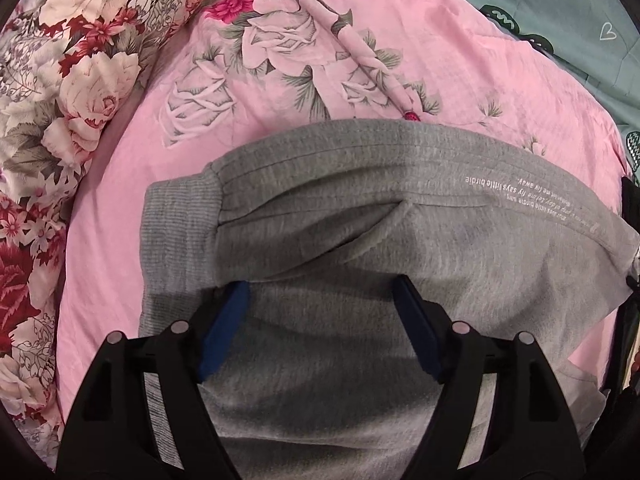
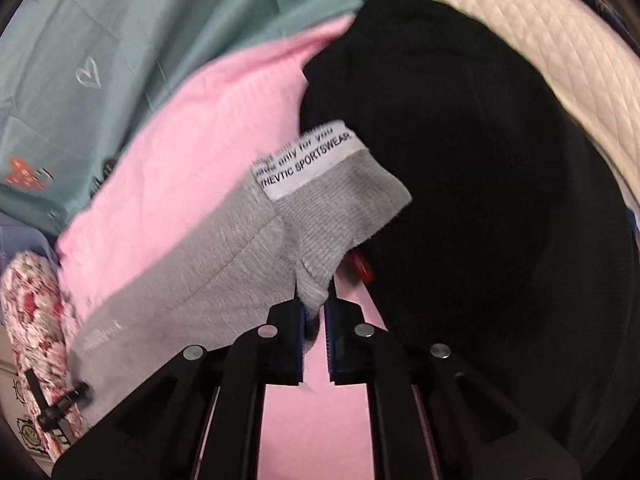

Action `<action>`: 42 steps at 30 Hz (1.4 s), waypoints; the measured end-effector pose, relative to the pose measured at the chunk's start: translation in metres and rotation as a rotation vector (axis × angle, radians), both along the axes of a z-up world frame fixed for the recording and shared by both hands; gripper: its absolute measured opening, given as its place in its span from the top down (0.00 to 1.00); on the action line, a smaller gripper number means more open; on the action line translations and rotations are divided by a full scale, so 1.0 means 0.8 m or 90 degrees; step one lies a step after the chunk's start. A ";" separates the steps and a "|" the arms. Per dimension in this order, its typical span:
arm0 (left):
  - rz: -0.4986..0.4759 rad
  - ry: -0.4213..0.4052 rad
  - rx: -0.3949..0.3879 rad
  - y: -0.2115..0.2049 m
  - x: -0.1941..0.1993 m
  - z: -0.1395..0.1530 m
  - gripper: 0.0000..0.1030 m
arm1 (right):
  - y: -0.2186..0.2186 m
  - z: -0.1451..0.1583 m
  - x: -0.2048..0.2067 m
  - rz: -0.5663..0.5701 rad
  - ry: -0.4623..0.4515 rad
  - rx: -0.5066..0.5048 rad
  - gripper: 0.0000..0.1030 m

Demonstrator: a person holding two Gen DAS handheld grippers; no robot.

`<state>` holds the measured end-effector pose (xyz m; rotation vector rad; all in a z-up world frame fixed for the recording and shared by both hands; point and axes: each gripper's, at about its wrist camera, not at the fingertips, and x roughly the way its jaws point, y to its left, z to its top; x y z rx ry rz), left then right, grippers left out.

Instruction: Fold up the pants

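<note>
Grey sweatpants (image 1: 360, 240), partly folded on the pink sheet (image 1: 132, 216).

From the left wrist view they lie just ahead of and beneath the left gripper (image 1: 320, 292), whose blue-padded fingers stand wide apart over the soft fleece; a ribbed cuff (image 1: 176, 232) sits forward-left of it, and a line of small white lettering (image 1: 532, 192) runs forward-right along a stitched, layered edge. A diagonal crease crosses the middle of the upper layer. From the right wrist view, a bunched ribbed corner is pinched between the right gripper (image 2: 314, 312) fingers, lifted and twisted, with a white woven label (image 2: 306, 160) reading "SPORTSWEAR" just beyond the fingertips.
</note>
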<state>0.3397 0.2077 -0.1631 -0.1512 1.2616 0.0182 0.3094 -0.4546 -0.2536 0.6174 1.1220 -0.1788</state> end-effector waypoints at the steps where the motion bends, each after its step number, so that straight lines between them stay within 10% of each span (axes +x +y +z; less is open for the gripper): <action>1: -0.001 -0.001 0.004 -0.004 0.001 -0.001 0.19 | 0.001 -0.010 -0.001 -0.003 0.012 -0.001 0.92; 5: -0.014 0.006 0.011 -0.014 -0.007 0.005 0.18 | 0.003 -0.028 0.012 -0.005 0.033 0.000 0.85; 8: -0.011 -0.024 -0.017 0.005 -0.030 0.043 0.18 | 0.012 0.006 0.006 -0.002 0.074 -0.042 0.61; 14: -0.033 -0.091 0.062 0.058 -0.038 0.111 0.09 | 0.063 0.139 -0.100 0.063 -0.080 -0.095 0.46; 19: -0.186 -0.087 0.168 0.045 0.013 0.084 0.09 | 0.120 0.158 -0.203 0.133 -0.130 -0.073 0.38; 25: -0.314 -0.047 0.149 0.015 0.056 0.031 0.09 | 0.169 0.136 -0.228 0.185 -0.053 -0.087 0.38; 31: -0.353 -0.027 0.110 0.012 0.081 0.002 0.12 | 0.236 0.159 -0.174 0.312 -0.083 -0.157 0.38; 32: -0.361 -0.036 0.087 0.014 0.081 0.002 0.20 | 0.254 0.164 -0.155 0.359 -0.098 -0.162 0.38; 34: -0.386 -0.036 0.013 0.016 0.079 0.004 0.64 | 0.288 0.168 -0.111 0.457 -0.137 -0.144 0.38; 42: -0.375 -0.080 0.015 0.012 0.061 0.018 0.74 | 0.455 0.130 0.091 0.751 -0.172 -0.060 0.30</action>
